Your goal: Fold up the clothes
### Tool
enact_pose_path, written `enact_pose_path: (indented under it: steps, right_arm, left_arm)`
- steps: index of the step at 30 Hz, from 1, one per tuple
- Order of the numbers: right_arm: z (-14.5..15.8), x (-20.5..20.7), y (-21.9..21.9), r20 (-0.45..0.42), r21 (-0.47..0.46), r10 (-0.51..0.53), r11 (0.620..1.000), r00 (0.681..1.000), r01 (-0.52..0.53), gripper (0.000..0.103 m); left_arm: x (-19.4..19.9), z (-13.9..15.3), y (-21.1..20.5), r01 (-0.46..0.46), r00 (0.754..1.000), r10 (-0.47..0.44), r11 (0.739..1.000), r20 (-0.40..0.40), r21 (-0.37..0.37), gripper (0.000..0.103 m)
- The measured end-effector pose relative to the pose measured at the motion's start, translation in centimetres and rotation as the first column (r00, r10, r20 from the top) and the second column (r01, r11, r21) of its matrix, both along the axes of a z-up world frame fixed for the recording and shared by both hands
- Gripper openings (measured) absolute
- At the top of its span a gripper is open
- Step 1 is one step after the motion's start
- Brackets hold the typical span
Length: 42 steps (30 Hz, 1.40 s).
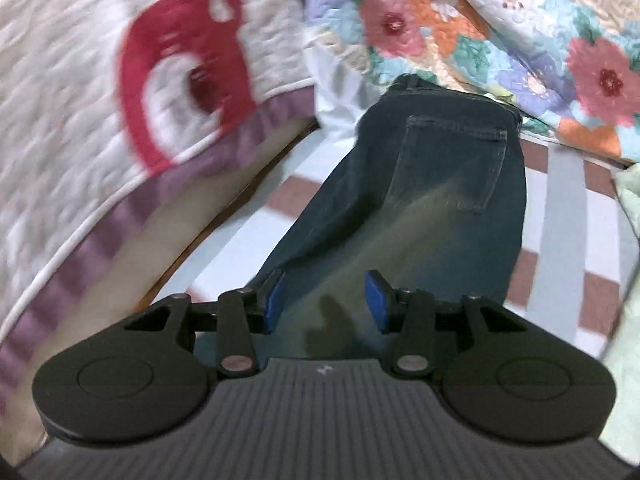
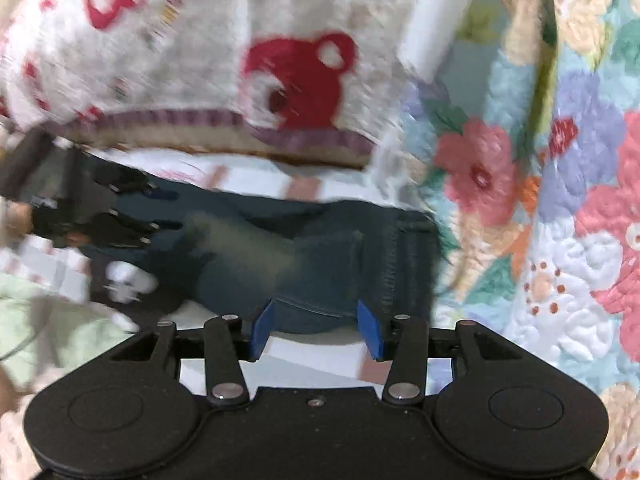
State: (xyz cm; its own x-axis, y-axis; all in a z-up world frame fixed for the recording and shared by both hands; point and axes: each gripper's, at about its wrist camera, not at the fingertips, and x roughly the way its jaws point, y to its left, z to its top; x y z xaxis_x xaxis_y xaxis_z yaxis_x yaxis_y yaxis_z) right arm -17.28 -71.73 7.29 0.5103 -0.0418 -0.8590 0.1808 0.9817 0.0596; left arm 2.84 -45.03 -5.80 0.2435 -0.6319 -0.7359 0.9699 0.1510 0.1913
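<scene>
Dark blue jeans (image 1: 420, 200) lie flat on a checked sheet (image 1: 568, 208), back pocket up, waistband far from me in the left wrist view. My left gripper (image 1: 326, 300) hovers open over the leg part, nothing between its blue pads. In the right wrist view the same jeans (image 2: 304, 252) run left to right, waistband at the right. My right gripper (image 2: 316, 326) is open at the near edge of the jeans by the hip. The left gripper (image 2: 160, 212) shows at the left of that view, over the leg, blurred.
A white blanket with red bear prints (image 1: 120, 100) lies bunched along the far left. A floral quilt (image 1: 520, 32) fills the right and back. A pale green cloth (image 2: 48, 312) sits at the sheet's edge. The views are motion-blurred.
</scene>
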Motion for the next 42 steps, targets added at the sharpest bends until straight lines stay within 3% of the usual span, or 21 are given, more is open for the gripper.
enact_pose_path:
  steps: [4,6,7,10,16,19,21,23,24,25,26,27,28,30,33,35,36,38,39,41,42]
  right_arm:
    - [-6.5,2.0,-3.3,0.05,-0.129,-0.142,0.981,0.989,0.147,0.052]
    - [-9.7,3.7,-3.6,0.091,-0.288,-0.153,0.942,0.984,0.173,0.053]
    - [-11.1,4.4,-3.8,0.105,-0.328,-0.139,0.93,0.985,0.166,0.053]
    - [-13.9,6.2,-5.4,0.151,-0.246,-0.074,0.963,0.986,0.11,0.053]
    - [-19.1,9.4,-12.3,0.213,-0.041,-0.204,0.975,0.955,0.217,0.058]
    - [-21.0,10.3,-14.9,0.228,0.047,-0.277,0.961,0.933,0.273,0.072]
    - [-22.0,10.4,-15.6,0.231,0.097,-0.286,0.958,0.93,0.27,0.073]
    - [-22.6,10.4,-15.2,0.252,0.096,-0.269,0.963,0.929,0.253,0.071]
    - [-22.5,10.1,-14.7,0.28,0.094,-0.251,0.968,0.927,0.233,0.045]
    - [-22.2,9.6,-14.1,0.319,0.092,-0.224,0.974,0.921,0.205,0.03]
    - [-21.6,9.0,-13.3,0.358,0.079,-0.2,0.98,0.912,0.183,0.027]
    - [-20.9,8.4,-12.6,0.394,0.052,-0.183,0.983,0.901,0.176,0.021]
    - [-20.1,7.7,-12.0,0.426,0.039,-0.178,0.983,0.887,0.178,0.015]
    - [-18.3,6.2,-11.3,0.496,0.031,-0.198,0.977,0.846,0.211,0.009]
    - [-15.8,4.3,-11.2,0.568,0.029,-0.271,0.95,0.777,0.31,0.004]
    - [-16.2,5.1,-12.4,0.505,0.026,-0.316,0.936,0.803,0.352,0.004]
    - [-17.0,6.1,-12.6,0.458,0.005,-0.329,0.93,0.826,0.367,0.004]
    - [-18.6,8.2,-12.3,0.357,-0.078,-0.326,0.923,0.875,0.376,0.005]
    - [-19.1,8.8,-12.1,0.334,-0.114,-0.331,0.915,0.882,0.386,0.01]
    - [-19.1,8.9,-11.5,0.333,-0.144,-0.362,0.893,0.871,0.427,0.017]
    - [-18.8,8.5,-11.2,0.34,-0.144,-0.391,0.877,0.855,0.458,0.03]
  left_arm:
    - [0.4,-2.6,-4.2,0.059,0.997,-0.061,0.997,0.043,0.043,0.042]
    - [0.3,-3.6,-5.2,0.111,0.984,-0.118,0.992,0.136,0.06,0.04]
    - [0.8,-4.0,-5.6,0.108,0.985,-0.116,0.992,0.129,0.064,0.04]
    - [3.5,-4.7,-5.9,0.042,0.999,-0.042,0.998,-0.001,0.046,0.04]
    - [6.2,-6.9,-6.0,-0.002,0.999,-0.001,0.997,0.037,0.083,0.043]
    - [6.8,-7.2,-5.9,-0.003,1.0,0.004,0.996,-0.007,0.087,0.044]
    - [7.2,-7.3,-5.8,0.001,0.999,0.002,0.997,-0.047,0.082,0.047]
    - [7.5,-7.3,-5.7,0.006,0.996,0.001,0.997,-0.087,0.077,0.052]
    - [7.7,-7.4,-5.6,0.008,0.994,0.0,0.997,-0.106,0.075,0.06]
    - [7.9,-7.4,-5.6,0.01,0.992,-0.001,0.997,-0.126,0.072,0.061]
    - [8.0,-7.5,-5.5,0.012,0.989,-0.002,0.998,-0.146,0.069,0.06]
    - [8.1,-7.4,-5.6,0.013,0.986,-0.002,0.997,-0.164,0.07,0.046]
    - [8.1,-7.3,-5.8,0.014,0.983,0.0,0.997,-0.182,0.072,0.003]
    - [8.2,-6.8,-5.9,0.002,0.975,0.012,0.998,-0.224,0.063,0.002]
    - [11.7,-5.2,-5.4,-0.131,0.924,0.125,0.991,-0.362,0.006,0.003]
    - [14.4,-5.3,-6.2,-0.225,0.871,0.218,0.974,-0.44,0.037,0.007]
    - [14.8,-5.6,-6.8,-0.26,0.868,0.263,0.963,-0.422,0.066,0.014]
    - [14.4,-6.4,-8.0,-0.323,0.891,0.347,0.938,-0.293,0.127,0.023]
    - [13.8,-6.5,-8.2,-0.33,0.902,0.352,0.936,-0.249,0.124,0.029]
    - [12.0,-6.0,-7.8,-0.299,0.931,0.307,0.952,-0.196,0.072,0.031]
    - [11.1,-5.5,-7.4,-0.278,0.943,0.28,0.96,-0.182,0.036,0.035]
